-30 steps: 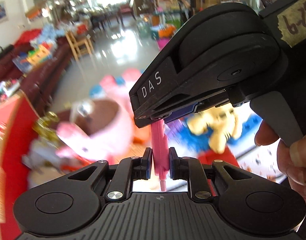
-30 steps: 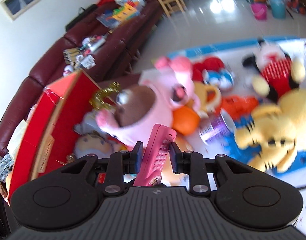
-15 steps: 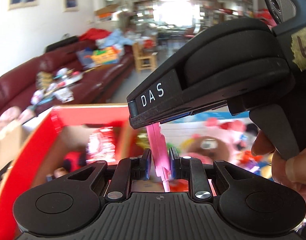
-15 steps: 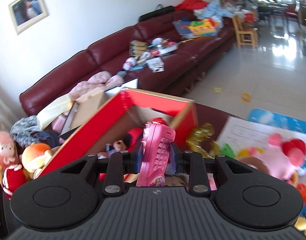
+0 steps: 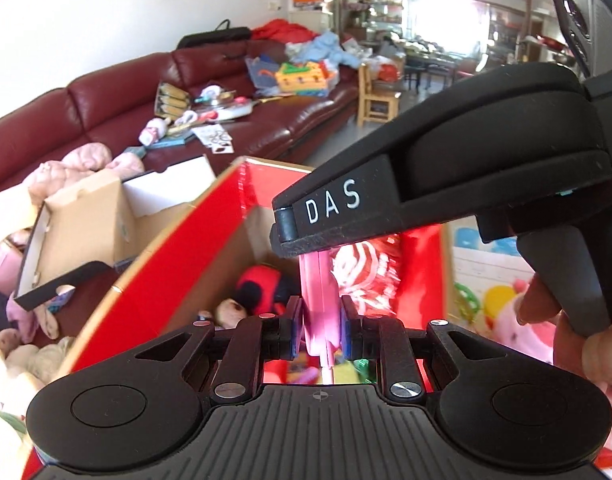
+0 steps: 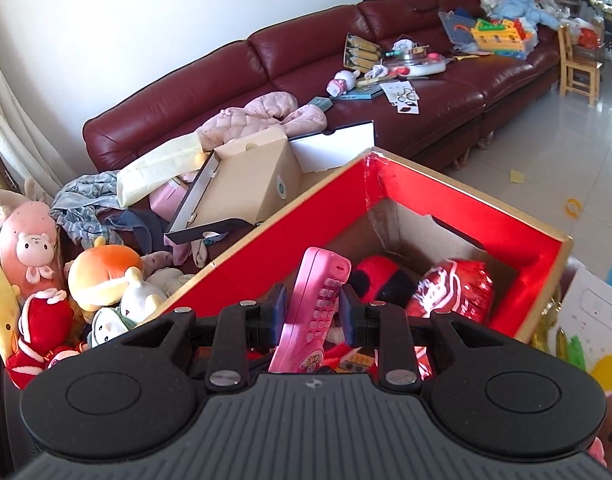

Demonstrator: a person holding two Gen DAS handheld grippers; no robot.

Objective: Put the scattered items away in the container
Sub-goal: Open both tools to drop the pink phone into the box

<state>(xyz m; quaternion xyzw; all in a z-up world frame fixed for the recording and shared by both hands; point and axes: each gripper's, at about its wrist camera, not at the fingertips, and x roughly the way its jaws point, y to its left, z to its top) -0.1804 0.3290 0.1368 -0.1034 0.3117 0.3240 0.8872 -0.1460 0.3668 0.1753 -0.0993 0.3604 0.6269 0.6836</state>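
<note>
1. Both grippers are on the same pink plastic toy telephone, and it hangs right above the open mouth of the big cardboard box with the red lining
2. Right gripper: its two blue-padded fingers are clenched on the phone's sides around the keypad, with the handset tilted and its top end leaning to the right
3. Left gripper: clamped across the thin edge of that same phone, so from here we see only a narrow pink slab running up between the pads
4. In the left wrist view the right gripper's black body, lettered "DAS", crosses just above and covers the top of the phone; a hand wraps its handle at the right edge
5. Down in the box there's a red-and-black plush toy near the middle and a shiny red foil packet with white lettering to its right, both below the phone
6. Left of the box, a heap of soft toys, with an orange-headed plush doll on top; further back an open brown cardboard carton lies tipped over
7. Along the far wall runs a dark red leather sofa, strewn with clothes, books and toys
</note>
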